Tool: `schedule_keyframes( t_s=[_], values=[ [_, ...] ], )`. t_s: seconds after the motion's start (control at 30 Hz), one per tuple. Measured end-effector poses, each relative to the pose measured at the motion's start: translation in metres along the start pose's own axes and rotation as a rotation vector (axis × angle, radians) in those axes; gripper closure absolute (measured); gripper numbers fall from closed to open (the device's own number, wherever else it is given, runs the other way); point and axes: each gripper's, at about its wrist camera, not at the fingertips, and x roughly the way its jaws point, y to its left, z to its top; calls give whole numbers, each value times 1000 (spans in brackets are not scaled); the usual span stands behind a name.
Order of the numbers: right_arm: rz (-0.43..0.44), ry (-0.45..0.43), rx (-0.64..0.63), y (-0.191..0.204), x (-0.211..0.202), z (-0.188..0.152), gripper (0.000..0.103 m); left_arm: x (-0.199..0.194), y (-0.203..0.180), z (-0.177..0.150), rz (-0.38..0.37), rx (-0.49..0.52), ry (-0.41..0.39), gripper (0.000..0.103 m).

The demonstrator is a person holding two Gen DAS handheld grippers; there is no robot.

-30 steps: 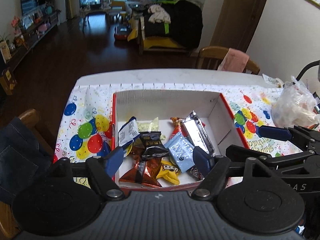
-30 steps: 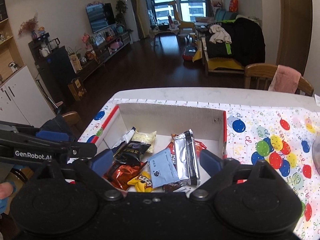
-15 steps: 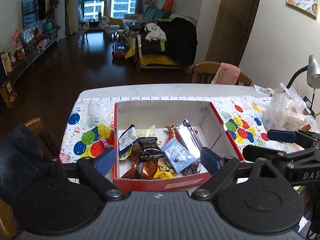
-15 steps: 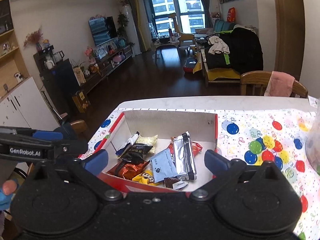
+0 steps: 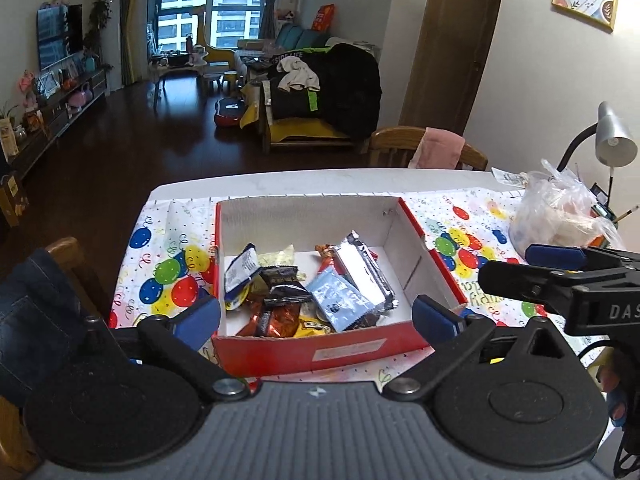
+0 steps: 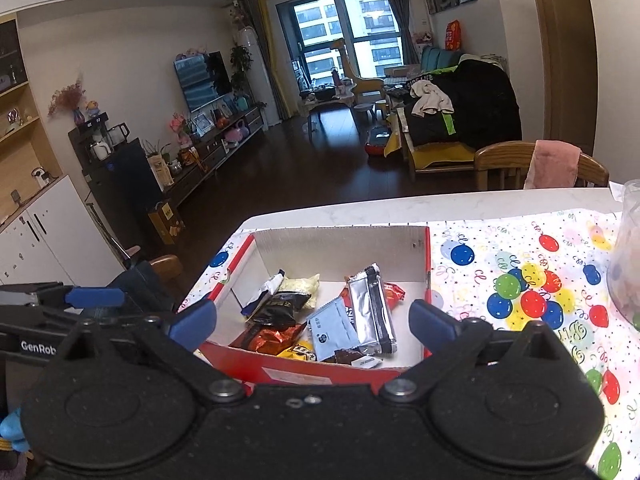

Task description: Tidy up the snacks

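A: Open-topped red cardboard box [image 5: 320,354], white inside: access?
B: From above. Wrapped snacks [image 5: 308,292] crowd its near half; bare floor shows by the far wall.
A: Right of the box?
B: Balloon-print tablecloth [image 6: 520,264], bare up to the crinkled clear plastic bag [image 5: 560,216].
A: Left?
B: Narrow cloth strip, then the table edge.

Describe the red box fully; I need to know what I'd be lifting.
The box is a shallow open-topped cardboard tray, red outside and plain white inside, with a pale label strip on its near wall. It sits flat on the balloon-print tablecloth. Snack packets lie loosely piled in its near half: silver, light blue, black, orange and yellow wrappers. The far part of the floor is bare. Neither pair of tongs touches it.
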Motion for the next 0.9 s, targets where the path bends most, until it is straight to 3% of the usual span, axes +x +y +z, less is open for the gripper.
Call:
schedule_keyframes(
  t_s=[0.9],
  values=[
    [6, -15, 19, -3, -13, -2, 0, -4, -12, -7, -2, 5, 0, 0]
  ],
)
